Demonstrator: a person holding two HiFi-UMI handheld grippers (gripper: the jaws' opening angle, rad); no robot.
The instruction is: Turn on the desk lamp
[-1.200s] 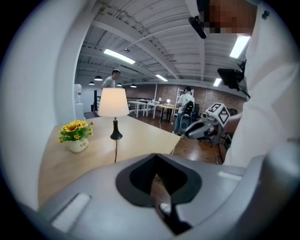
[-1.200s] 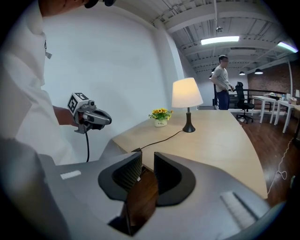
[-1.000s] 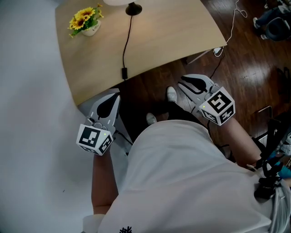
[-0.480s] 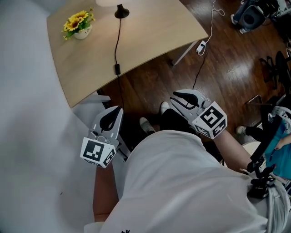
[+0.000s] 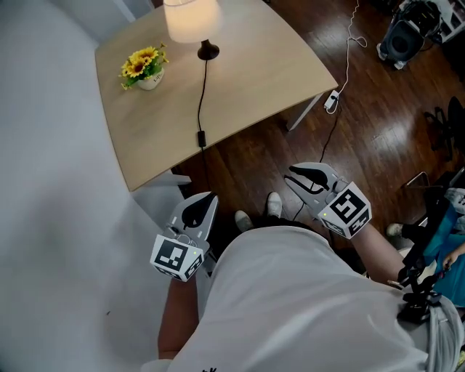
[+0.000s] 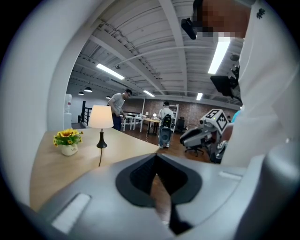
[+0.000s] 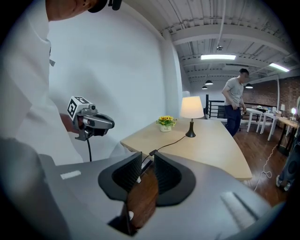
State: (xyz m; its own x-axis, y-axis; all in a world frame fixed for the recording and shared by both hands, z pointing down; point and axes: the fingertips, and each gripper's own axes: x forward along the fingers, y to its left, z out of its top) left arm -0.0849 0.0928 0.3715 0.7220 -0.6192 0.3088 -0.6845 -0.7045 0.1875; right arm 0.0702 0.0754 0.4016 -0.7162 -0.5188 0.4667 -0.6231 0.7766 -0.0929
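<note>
The desk lamp (image 5: 192,19) stands at the far end of the wooden table (image 5: 261,73), its pale shade bright, on a dark base (image 5: 208,51). Its black cord runs toward me to an inline switch (image 5: 200,138) near the table's front edge. Both grippers hang over the floor, short of the table and close to my body. My left gripper (image 5: 201,200) is shut and holds nothing. My right gripper (image 5: 297,174) has a narrow gap between its pads and is also bare. The left gripper view shows the lamp (image 6: 101,117) far off; the right gripper view shows the lamp (image 7: 191,108) and switch (image 7: 153,153).
A pot of yellow flowers (image 5: 144,65) sits left of the lamp. A white wall runs along the left. A white plug and cable (image 5: 333,100) lie on the dark wood floor by the table leg. My shoes (image 5: 275,205) are below. People stand far back (image 7: 233,101).
The head view has shifted, so the lampshade now shows fully at the top. Both grippers sit slightly lower and further right in the picture, still away from the table, jaws unchanged.
</note>
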